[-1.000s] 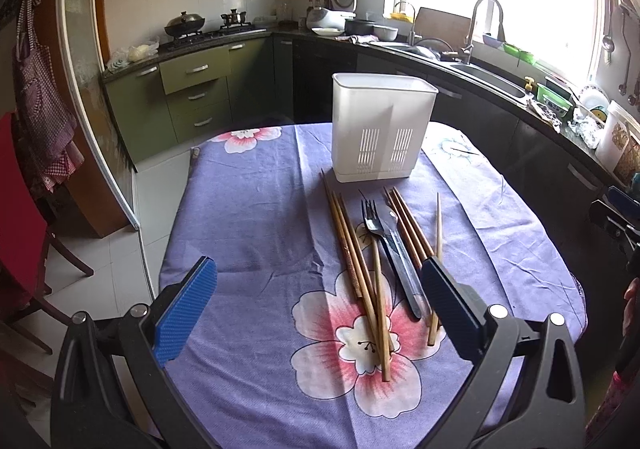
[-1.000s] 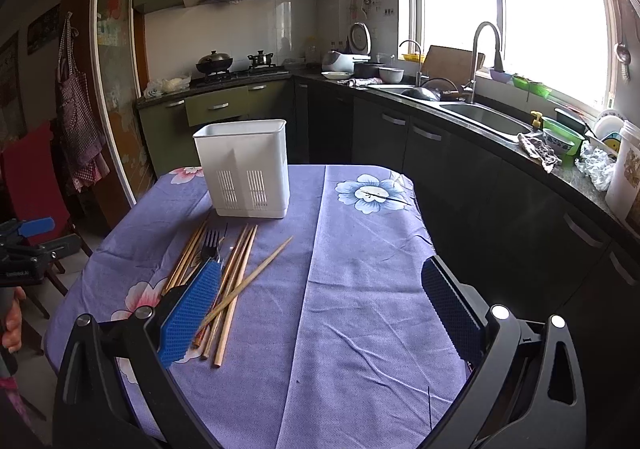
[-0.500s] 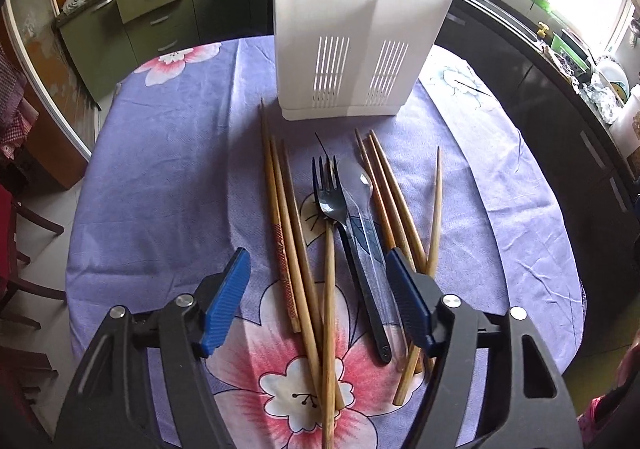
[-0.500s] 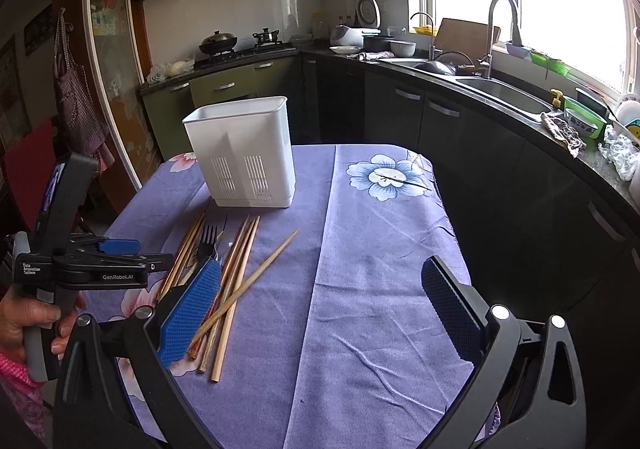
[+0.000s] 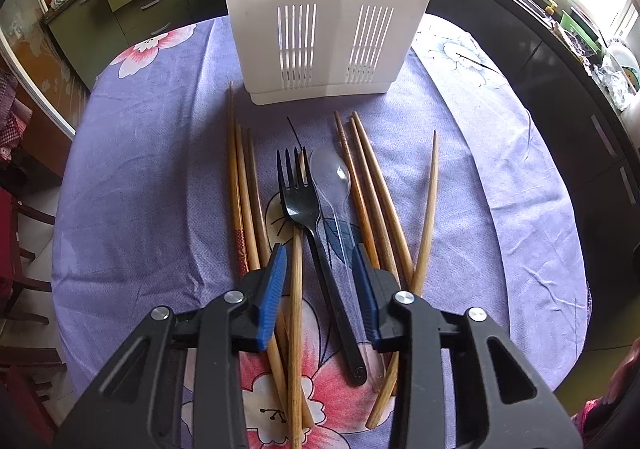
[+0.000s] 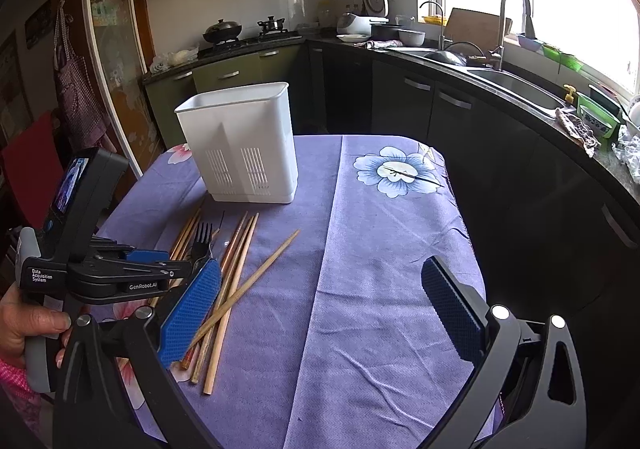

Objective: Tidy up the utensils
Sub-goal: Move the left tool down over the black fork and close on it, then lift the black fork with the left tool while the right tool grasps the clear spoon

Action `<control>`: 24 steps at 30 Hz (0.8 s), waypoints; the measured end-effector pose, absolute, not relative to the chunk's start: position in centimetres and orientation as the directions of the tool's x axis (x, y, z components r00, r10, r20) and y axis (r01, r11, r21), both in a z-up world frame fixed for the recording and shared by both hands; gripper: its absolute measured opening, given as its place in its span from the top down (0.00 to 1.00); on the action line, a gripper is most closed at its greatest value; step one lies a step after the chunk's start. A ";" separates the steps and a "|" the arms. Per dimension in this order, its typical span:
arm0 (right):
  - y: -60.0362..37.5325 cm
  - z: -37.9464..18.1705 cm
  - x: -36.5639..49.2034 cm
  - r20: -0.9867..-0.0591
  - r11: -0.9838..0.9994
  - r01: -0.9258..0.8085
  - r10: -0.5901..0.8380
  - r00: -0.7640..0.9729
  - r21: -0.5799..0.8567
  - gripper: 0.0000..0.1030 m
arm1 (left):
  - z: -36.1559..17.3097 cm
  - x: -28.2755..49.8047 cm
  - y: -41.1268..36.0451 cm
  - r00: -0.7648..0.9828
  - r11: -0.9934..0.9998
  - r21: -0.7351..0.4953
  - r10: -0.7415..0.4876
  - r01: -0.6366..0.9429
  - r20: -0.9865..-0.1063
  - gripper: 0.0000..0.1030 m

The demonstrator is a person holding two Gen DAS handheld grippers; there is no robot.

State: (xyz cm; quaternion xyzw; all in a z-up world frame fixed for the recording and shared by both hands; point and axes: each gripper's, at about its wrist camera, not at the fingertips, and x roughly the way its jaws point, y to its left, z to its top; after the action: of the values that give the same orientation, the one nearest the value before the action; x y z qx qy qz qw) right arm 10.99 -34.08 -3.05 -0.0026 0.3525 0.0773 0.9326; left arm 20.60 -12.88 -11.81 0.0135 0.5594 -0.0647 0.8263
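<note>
- The left gripper [image 5: 320, 281] is coming down low over the utensils: a second ago it was hanging well back over the table with its jaws spread wide, and now its blue pads [image 5: 274, 281] are sitting close on either side of the middle of the row.
- Its jaws are narrowing but not yet clamped; a gap is showing between the pads and what lies between them.
- Lying in that gap are the black fork [image 5: 316, 233], one chopstick [image 5: 295, 309] just left of the fork handle, and the clear spoon [image 5: 334, 189] on the right. I cannot tell which of them the pads will meet first.
- The other chopsticks [image 5: 244, 189] are lying in loose groups on both sides, some crossing under the pads, all flat on the purple cloth [image 5: 140, 189].
- The white holder [image 5: 328, 13] is standing upright just beyond the utensil tips; its inside cannot be seen from either view.
- The right gripper [image 6: 316, 313] is hovering wide apart over bare cloth, holding nothing, much as before.
- My reading: the first pick is starting, and sorting has barely begun. Closing here could catch the fork together with the chopstick or spoon, so the grip may need narrowing onto one handle.
</note>
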 end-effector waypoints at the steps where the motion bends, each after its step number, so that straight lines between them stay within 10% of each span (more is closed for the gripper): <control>1: -34.0 -3.1 11.2 -0.659 0.990 -0.140 0.129 0.741 0.036 0.04 | -11.9 20.8 -12.9 0.363 0.992 -0.047 -0.088 0.120 -0.927 0.70; 24: -34.2 -4.4 14.8 -0.696 0.994 -0.109 0.089 0.713 0.014 0.04 | -14.0 22.2 -14.2 0.305 0.992 -0.012 -0.050 0.125 -0.951 0.90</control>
State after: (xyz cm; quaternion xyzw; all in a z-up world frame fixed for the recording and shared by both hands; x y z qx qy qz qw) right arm 14.81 -34.17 -4.37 -0.0139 0.3750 0.0535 0.9254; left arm 22.23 -14.16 -14.05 0.0322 0.5870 -0.0542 0.8071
